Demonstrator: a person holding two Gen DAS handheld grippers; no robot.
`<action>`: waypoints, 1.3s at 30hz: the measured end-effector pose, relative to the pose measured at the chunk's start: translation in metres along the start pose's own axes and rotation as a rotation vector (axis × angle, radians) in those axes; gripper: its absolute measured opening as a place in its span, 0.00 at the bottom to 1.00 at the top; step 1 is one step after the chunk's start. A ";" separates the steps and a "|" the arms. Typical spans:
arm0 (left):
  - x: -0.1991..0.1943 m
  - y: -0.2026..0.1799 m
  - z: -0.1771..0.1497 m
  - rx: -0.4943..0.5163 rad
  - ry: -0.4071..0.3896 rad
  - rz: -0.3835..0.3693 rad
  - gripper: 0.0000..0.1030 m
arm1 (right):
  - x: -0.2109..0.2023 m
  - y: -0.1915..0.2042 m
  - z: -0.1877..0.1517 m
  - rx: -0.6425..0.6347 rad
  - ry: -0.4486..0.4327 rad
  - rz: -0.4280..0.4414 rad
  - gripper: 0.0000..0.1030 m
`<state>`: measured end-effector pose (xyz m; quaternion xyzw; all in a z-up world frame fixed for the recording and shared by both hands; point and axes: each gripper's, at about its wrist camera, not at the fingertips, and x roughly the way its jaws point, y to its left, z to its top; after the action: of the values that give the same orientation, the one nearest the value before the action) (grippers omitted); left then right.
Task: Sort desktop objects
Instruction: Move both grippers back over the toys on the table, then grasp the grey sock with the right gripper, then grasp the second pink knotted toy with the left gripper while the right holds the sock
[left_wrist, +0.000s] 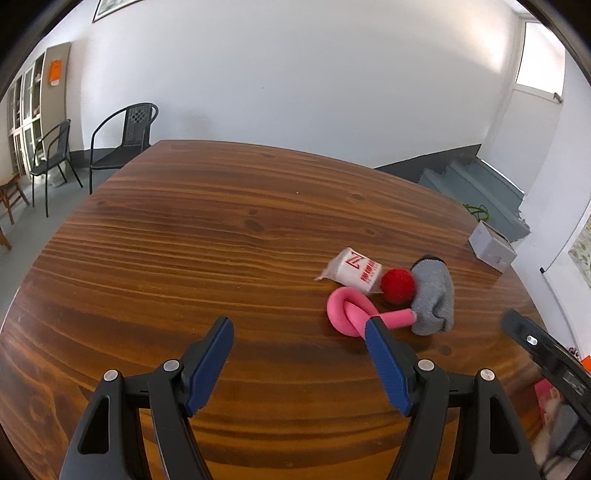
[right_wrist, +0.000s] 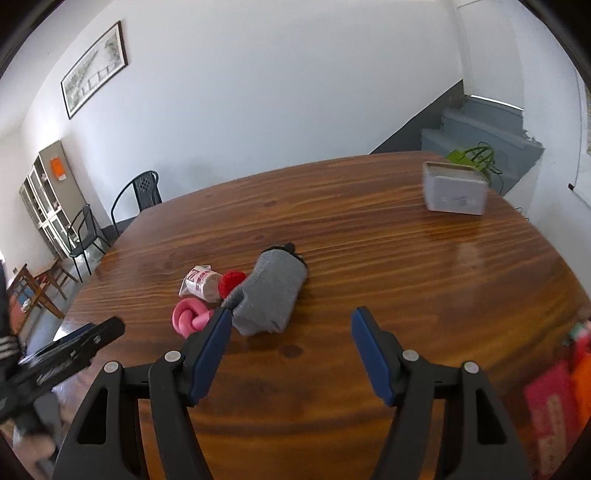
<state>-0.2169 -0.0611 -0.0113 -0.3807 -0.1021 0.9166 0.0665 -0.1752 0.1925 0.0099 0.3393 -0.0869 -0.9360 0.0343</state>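
Note:
A small heap lies on the wooden table (left_wrist: 184, 240): a knotted pink foam tube (left_wrist: 351, 310), a red ball (left_wrist: 398, 285), a white packet with red print (left_wrist: 354, 271) and a grey glove (left_wrist: 433, 297). My left gripper (left_wrist: 299, 328) is open and empty, its right fingertip just in front of the pink tube. In the right wrist view the heap sits ahead and left: pink tube (right_wrist: 190, 315), red ball (right_wrist: 231, 282), packet (right_wrist: 199, 282), glove (right_wrist: 271, 295). My right gripper (right_wrist: 291, 325) is open and empty, its left fingertip near the glove.
A white box (right_wrist: 454, 190) stands at the table's far right edge, also in the left wrist view (left_wrist: 491, 247). Black chairs (left_wrist: 125, 140) stand beyond the far left edge. Stairs (left_wrist: 476, 184) rise behind. Each gripper shows in the other's view.

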 end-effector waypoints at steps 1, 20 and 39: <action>0.000 0.001 0.001 0.000 0.004 -0.001 0.73 | 0.007 0.002 0.003 0.000 0.006 0.000 0.69; 0.018 -0.003 -0.002 0.017 0.055 0.004 0.73 | 0.097 0.009 0.021 0.048 0.132 0.011 0.73; 0.022 -0.025 -0.005 0.035 0.061 -0.025 0.73 | 0.073 -0.016 0.016 0.054 0.145 0.038 0.49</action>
<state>-0.2275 -0.0314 -0.0244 -0.4061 -0.0885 0.9053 0.0878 -0.2419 0.2013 -0.0265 0.4054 -0.1156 -0.9055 0.0492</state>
